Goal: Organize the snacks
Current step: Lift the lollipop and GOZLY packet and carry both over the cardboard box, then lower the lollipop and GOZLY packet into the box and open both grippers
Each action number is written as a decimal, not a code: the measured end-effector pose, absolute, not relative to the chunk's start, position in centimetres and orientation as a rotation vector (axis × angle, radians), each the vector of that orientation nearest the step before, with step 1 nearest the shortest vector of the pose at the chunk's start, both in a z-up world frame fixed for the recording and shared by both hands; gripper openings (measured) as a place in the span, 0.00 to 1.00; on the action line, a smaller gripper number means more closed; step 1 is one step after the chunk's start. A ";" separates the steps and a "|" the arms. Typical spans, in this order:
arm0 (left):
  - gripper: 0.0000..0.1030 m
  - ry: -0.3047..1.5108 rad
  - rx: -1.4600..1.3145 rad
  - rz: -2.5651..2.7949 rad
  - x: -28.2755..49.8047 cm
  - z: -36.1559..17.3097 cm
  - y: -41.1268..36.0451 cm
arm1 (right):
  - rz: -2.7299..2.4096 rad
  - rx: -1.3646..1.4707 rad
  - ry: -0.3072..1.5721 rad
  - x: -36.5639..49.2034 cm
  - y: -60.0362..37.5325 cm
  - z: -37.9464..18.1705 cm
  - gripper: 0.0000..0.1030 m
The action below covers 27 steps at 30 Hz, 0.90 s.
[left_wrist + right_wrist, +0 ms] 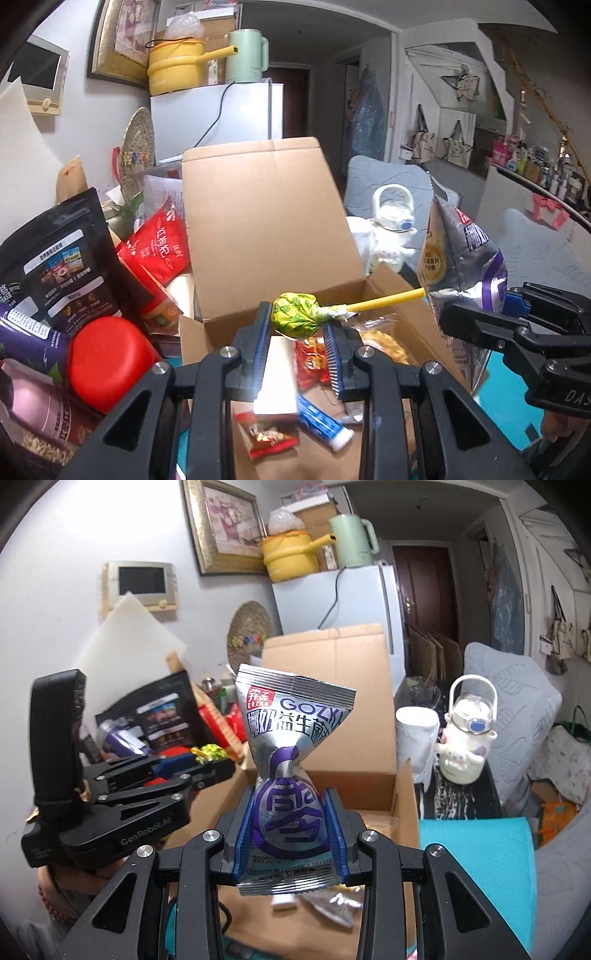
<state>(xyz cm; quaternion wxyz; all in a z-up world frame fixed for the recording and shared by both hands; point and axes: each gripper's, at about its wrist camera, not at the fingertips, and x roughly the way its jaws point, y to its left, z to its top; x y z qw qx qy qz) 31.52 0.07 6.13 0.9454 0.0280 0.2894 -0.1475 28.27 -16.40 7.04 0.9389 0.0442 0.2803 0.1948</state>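
Note:
My left gripper [295, 325] is shut on a lollipop [295, 314] in a green-yellow wrapper, its yellow stick pointing right. It hangs over an open cardboard box [266, 221] that holds several snack packets. My right gripper [291, 812] is shut on a silver and purple snack pouch [291, 753], pinched at its waist and held upright over the same cardboard box [404, 794]. In the left wrist view the right gripper [476, 317] and the silver pouch [458, 258] show at the right. The left gripper [207, 760] with the lollipop [210, 754] appears at the left in the right wrist view.
Left of the box lie a black pouch [62, 266], a red bag [159, 243] and a red lid [107, 358]. A white bottle [465, 734] and a paper roll [417, 734] stand to the right. A teal mat [476, 849] lies near the box. A fridge [221, 118] stands behind.

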 end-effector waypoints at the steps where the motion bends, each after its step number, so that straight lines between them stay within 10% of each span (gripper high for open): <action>1: 0.26 0.597 0.057 -0.299 31.9 5.8 0.0 | 0.401 0.097 0.580 28.8 -16.4 6.7 0.34; 27: 0.26 0.897 0.110 -0.207 38.7 -3.4 -0.6 | 0.273 0.106 0.837 35.2 -16.2 -2.1 0.34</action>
